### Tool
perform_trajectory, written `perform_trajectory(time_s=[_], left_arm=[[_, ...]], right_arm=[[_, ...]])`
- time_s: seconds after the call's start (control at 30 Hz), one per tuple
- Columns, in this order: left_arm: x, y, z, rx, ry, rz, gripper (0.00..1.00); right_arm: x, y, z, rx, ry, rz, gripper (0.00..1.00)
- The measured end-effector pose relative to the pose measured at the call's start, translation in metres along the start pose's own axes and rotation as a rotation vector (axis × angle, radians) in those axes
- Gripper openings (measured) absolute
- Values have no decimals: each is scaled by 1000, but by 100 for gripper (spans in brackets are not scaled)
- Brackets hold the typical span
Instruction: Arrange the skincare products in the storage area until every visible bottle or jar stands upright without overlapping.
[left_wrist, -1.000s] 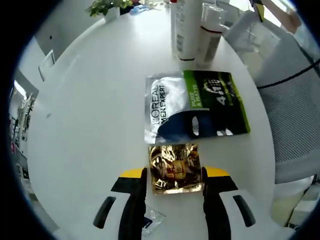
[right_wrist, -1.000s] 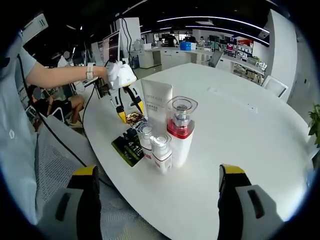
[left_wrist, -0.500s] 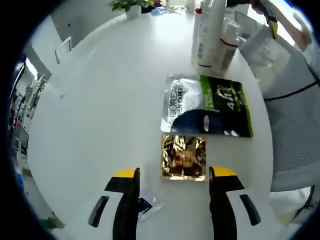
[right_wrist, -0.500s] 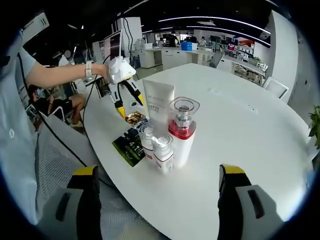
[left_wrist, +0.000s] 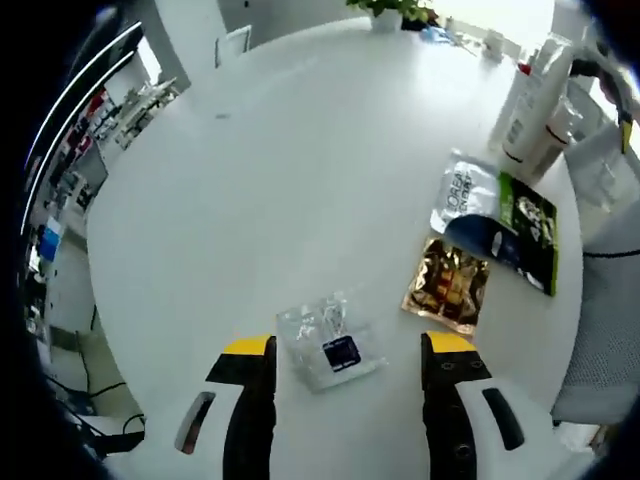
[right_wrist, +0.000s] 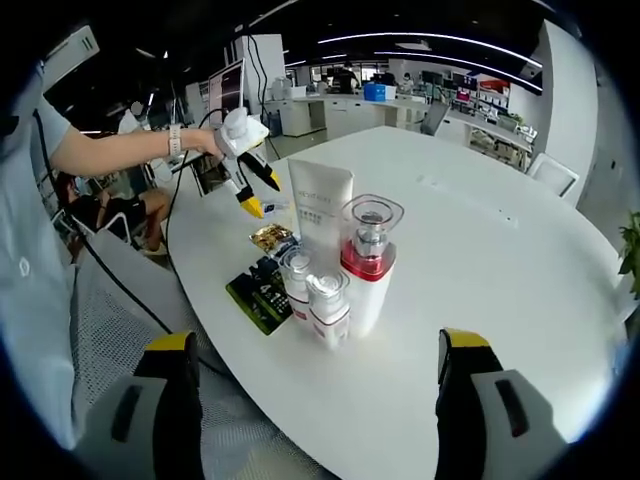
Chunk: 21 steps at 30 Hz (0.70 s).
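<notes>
white round bench (left_wrist: 300, 160): carries every item below.

left gripper (left_wrist: 345, 385): jaws spread wide, holding nothing, raised above the bench; in the right gripper view it appears at the far side, in a person's hand.

right gripper (right_wrist: 310, 400): jaws spread wide, empty, low at the near edge of the bench, well apart from the products.

clear sachet with dark label (left_wrist: 328, 345): lies flat, just ahead of the left jaws and between their lines.

gold foil sachet (left_wrist: 448, 287): lies flat, beside the clear sachet, its far edge touching or just beside the next item; which, cannot tell.

silver-and-green l'oreal mask packet (left_wrist: 497, 220): lies flat, between the gold sachet and the standing group.

white tube (right_wrist: 320, 205): upright on its cap, at the back of the group.

clear-capped pump bottle with red band (right_wrist: 368, 250): upright, close beside the tube.

two small clear-capped bottles (right_wrist: 312, 292): upright, in front of the red-banded bottle, close together; whether they touch cannot be told.

progress, as a judgement: all bottles and the tube stand upright in one tight cluster, so the standing-up part looks largely done. remaining work appears to be the three flat sachets, which lie loose near the group, and perhaps spacing the cluster so nothing overlaps.
</notes>
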<state>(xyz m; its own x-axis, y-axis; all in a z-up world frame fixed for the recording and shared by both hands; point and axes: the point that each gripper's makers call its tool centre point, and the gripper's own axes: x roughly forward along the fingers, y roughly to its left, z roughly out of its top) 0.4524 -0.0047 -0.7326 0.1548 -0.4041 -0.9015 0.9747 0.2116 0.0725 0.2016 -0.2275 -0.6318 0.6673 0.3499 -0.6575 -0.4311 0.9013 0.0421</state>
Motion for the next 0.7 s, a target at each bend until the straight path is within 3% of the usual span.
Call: perform_trajectory(time_s=[0.17,0.53,0.7], left_arm=[[7,2,-8,-67,27,12,55],[14,5,-5,-195,1,57,49],[18,2,-4,-249,-2,35,44]], right_arm=[[0,0,-1,3,4,-2,99],[-2,0,-4,13,7,-5,99],[-1,0,-4,14,7,-4,99]])
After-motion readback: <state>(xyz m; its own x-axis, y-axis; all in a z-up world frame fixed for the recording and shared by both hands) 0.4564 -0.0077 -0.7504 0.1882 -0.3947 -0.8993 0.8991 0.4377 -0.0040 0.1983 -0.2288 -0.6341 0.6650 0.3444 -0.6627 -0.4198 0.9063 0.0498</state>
